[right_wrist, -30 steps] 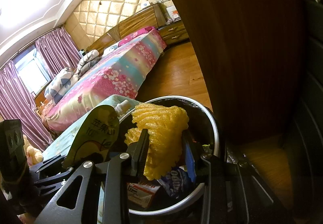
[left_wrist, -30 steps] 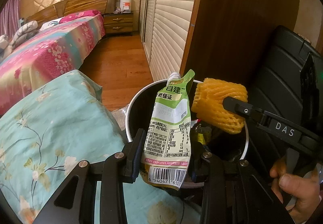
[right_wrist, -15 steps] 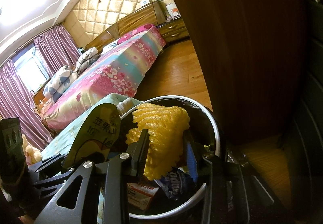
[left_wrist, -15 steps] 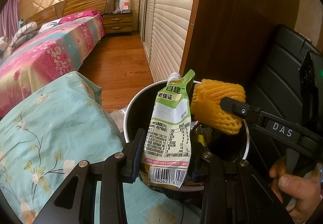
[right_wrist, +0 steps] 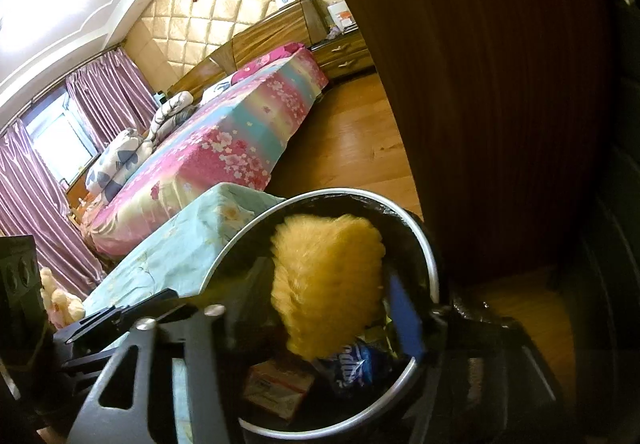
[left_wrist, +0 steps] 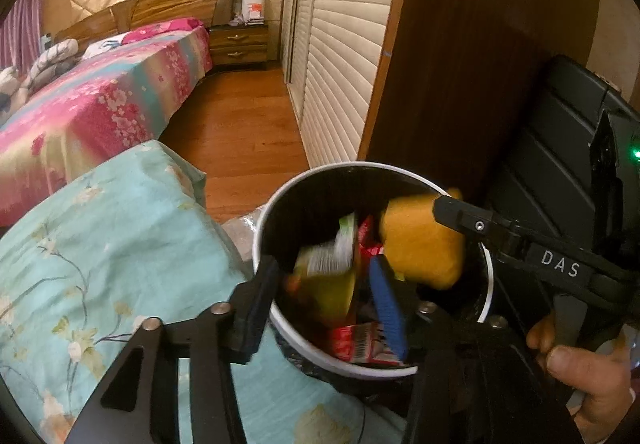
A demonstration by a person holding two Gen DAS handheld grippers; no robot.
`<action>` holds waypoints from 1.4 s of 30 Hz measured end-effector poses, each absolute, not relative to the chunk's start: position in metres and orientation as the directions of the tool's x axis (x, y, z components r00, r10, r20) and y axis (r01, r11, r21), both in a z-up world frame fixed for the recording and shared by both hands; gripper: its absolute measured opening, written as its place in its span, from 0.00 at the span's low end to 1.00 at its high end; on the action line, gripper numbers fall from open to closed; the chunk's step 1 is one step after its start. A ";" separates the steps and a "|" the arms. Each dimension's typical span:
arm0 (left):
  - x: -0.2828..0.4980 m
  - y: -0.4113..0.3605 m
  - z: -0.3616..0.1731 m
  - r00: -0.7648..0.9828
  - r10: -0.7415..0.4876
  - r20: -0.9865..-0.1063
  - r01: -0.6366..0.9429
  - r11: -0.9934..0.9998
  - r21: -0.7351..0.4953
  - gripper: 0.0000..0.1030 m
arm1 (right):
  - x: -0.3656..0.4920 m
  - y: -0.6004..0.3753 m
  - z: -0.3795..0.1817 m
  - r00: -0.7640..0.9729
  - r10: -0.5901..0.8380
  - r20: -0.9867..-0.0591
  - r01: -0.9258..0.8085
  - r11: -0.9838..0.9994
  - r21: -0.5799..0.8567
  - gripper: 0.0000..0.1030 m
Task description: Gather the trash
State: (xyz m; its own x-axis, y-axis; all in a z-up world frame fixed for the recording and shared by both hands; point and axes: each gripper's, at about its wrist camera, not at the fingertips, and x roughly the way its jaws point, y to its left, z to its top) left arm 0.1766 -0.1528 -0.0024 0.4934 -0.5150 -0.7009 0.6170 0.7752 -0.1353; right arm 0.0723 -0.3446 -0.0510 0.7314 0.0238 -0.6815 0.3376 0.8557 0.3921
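Note:
A round bin (left_wrist: 486, 284) with a white rim and black liner stands below both grippers; it also shows in the right wrist view (right_wrist: 430, 264). My left gripper (left_wrist: 324, 280) is open over it. A green drink pouch (left_wrist: 328, 264), blurred, is falling inside the bin among other wrappers. My right gripper (right_wrist: 332, 284) has its jaws spread. The yellow foam net (right_wrist: 328, 280), blurred, sits loose between them over the bin; it also shows in the left wrist view (left_wrist: 420, 240).
A cushion with a teal floral cover (left_wrist: 100, 244) lies left of the bin. A dark wooden wardrobe (left_wrist: 460, 44) and a black case (left_wrist: 560, 164) stand behind and right. A pink floral bed (left_wrist: 92, 112) is across the wood floor (left_wrist: 240, 124).
My left gripper opened and the green pouch dropped into the bin. My right gripper opened and the yellow foam net came loose and blurred with motion.

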 end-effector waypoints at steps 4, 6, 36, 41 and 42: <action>0.172 -0.139 0.002 0.506 -0.522 -0.687 0.601 0.785 -0.153 0.49 | 0.065 -0.344 -0.049 0.739 0.022 -0.674 0.348 0.844 0.409 0.66; 0.168 -0.132 0.002 0.511 -0.525 -0.681 0.591 0.789 -0.165 0.51 | 0.061 -0.342 -0.047 0.744 0.021 -0.668 0.348 0.841 0.414 0.67; 0.007 0.051 0.022 0.753 -0.422 -0.504 0.358 0.906 -0.224 0.71 | -0.020 -0.193 -0.003 0.871 0.014 -0.491 0.159 0.938 0.308 0.97; -0.031 0.068 0.027 0.849 -0.342 -0.403 0.297 0.939 -0.172 0.97 | -0.034 -0.173 0.011 0.909 -0.033 -0.415 0.132 0.968 0.214 1.00; -0.037 0.069 0.026 0.863 -0.326 -0.386 0.284 0.945 -0.164 0.99 | -0.034 -0.169 0.011 0.910 -0.038 -0.412 0.128 0.973 0.191 1.00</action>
